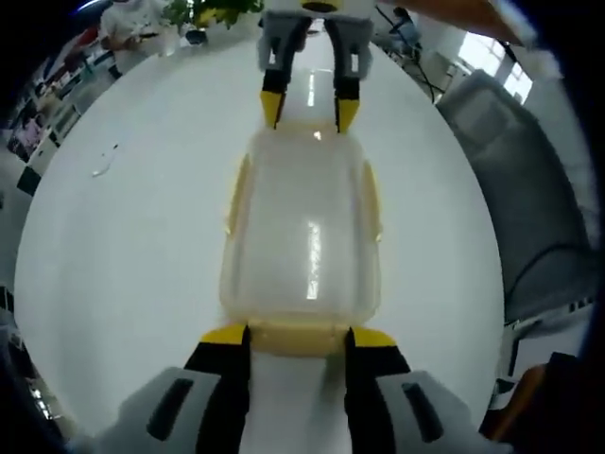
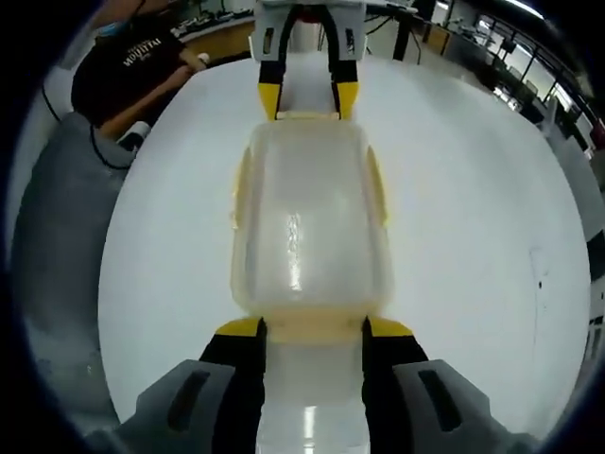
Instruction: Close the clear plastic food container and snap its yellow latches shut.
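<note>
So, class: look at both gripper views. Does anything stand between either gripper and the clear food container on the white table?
Nothing visible does. The left gripper has its jaw tips at one short end of the container, and the right gripper at the opposite end. Only bare white table surrounds it.

A round white table (image 1: 123, 255) with a glossy top carries streaks of reflected ceiling light. A grey chair (image 1: 529, 218) stands beside it, and in the right gripper view a grey chair (image 2: 57, 265) stands at the table's edge. A green plant (image 1: 203, 11) stands at the table's far side. Bright windows (image 1: 487, 57) let daylight in behind the chair. A person in a black shirt (image 2: 132, 61) sits at the table's far edge. Desks and equipment (image 2: 529, 66) fill the room behind.
</note>
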A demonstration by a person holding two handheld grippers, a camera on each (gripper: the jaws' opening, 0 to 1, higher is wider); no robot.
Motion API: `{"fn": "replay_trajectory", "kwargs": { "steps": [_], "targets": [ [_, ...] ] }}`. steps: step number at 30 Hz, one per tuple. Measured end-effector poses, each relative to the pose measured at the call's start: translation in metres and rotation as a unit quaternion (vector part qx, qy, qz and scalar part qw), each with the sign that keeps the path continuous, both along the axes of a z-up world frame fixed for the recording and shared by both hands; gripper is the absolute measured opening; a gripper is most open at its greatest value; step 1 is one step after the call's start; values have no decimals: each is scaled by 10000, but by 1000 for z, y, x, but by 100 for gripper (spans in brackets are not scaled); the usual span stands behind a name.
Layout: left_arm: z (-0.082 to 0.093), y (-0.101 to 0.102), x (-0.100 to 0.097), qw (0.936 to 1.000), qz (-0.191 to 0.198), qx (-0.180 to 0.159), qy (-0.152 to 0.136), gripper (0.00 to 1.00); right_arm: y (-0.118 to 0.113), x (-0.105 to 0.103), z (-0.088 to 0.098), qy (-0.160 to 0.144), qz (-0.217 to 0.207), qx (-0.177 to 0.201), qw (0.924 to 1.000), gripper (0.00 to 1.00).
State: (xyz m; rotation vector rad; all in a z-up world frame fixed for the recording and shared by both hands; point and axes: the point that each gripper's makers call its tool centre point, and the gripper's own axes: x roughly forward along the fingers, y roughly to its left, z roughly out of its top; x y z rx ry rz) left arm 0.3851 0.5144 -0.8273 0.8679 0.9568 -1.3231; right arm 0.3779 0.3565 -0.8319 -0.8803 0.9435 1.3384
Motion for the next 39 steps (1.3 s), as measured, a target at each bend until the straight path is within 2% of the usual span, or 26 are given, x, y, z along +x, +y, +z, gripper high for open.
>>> {"fn": "replay_trajectory", "kwargs": {
  "steps": [7, 14, 19, 28, 39],
  "targets": [
    [25, 0, -11, 9999, 111, -92, -51, 34, -1, -8, 27, -120, 137, 177, 9997, 37],
    [49, -9, -23, 9996, 240, -32, -173, 34, -9, -14, 43, -252, 257, 206, 9991, 37],
    [59, -20, -27, 9992, 275, 9, -274, 34, -20, -18, 53, -355, 301, 224, 9987, 37],
    [75, -52, -29, 9990, 280, 4, -352, 34, -54, -17, 66, -481, 314, 192, 9982, 37],
    [82, -110, -24, 9990, 98, -26, -428, 34, -110, -19, 77, -563, 148, 156, 9982, 37]
  ]
}}
